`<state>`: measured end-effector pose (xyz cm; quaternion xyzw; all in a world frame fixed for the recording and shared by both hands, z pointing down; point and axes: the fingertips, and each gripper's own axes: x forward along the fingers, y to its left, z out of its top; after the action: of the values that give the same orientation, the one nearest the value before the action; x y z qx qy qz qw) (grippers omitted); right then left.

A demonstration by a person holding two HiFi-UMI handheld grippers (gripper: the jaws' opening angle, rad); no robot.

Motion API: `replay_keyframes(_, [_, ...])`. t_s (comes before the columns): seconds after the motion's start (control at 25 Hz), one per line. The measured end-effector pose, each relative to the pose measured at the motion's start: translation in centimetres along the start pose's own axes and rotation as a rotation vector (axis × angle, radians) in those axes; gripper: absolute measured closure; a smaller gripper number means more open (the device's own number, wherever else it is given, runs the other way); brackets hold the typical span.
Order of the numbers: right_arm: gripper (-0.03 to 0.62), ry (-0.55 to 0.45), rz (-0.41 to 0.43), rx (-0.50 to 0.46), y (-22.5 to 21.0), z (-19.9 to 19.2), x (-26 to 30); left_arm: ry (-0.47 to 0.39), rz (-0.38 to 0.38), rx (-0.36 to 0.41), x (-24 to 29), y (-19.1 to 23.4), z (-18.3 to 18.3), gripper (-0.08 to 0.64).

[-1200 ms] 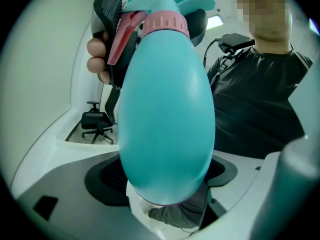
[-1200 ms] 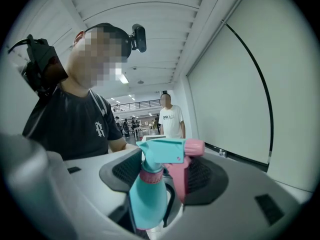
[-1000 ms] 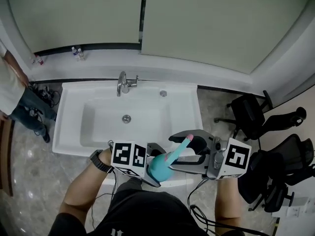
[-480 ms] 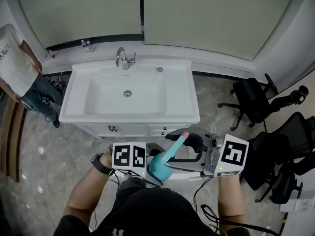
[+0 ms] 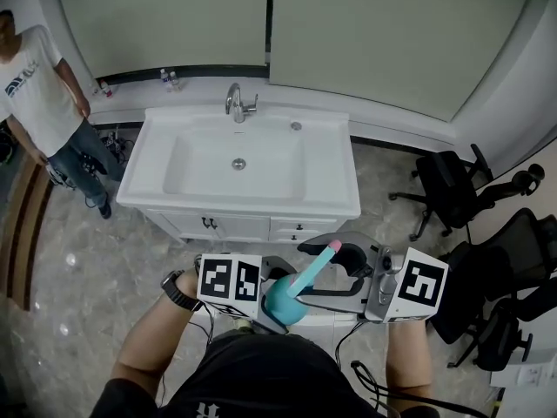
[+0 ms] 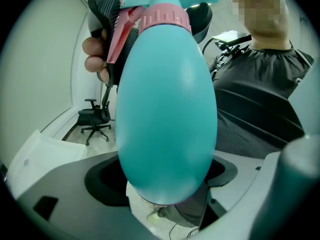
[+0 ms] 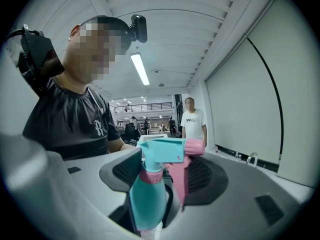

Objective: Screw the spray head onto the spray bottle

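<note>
Two grips share the load: my left gripper [image 5: 271,296] clamps the teal spray bottle [image 6: 167,114] round its belly, and my right gripper [image 5: 324,268] pinches the spray head [image 7: 167,151], with the trigger between its pads. The bottle hangs in the air on my side of the white sink [image 5: 139,194], resting on nothing. The pink collar [image 6: 164,18] looks seated, so I judge a last snug turn is due: bottle steady, head square. A faucet [image 5: 237,104] stands at the sink's back, office chairs [image 5: 448,185] to its right, a bystander [image 5: 43,68] to its left.
</note>
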<state>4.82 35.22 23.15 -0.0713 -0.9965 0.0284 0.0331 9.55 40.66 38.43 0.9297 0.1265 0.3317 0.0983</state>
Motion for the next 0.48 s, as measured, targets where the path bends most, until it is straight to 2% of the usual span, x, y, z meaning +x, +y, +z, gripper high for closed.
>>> replay_keyframes(0.24, [0.333, 0.028, -0.025, 0.007, 1.1, -0.5, 1.5, -0.005, -0.022, 0.020, -0.2, -1.5, -1.1, 0.137])
replay_keyframes(0.48, [0.333, 0.039, -0.042, 0.005, 0.5, 0.0, 2.3, -0.002, -0.036, 0.036, -1.1, -1.3, -1.2, 0.137])
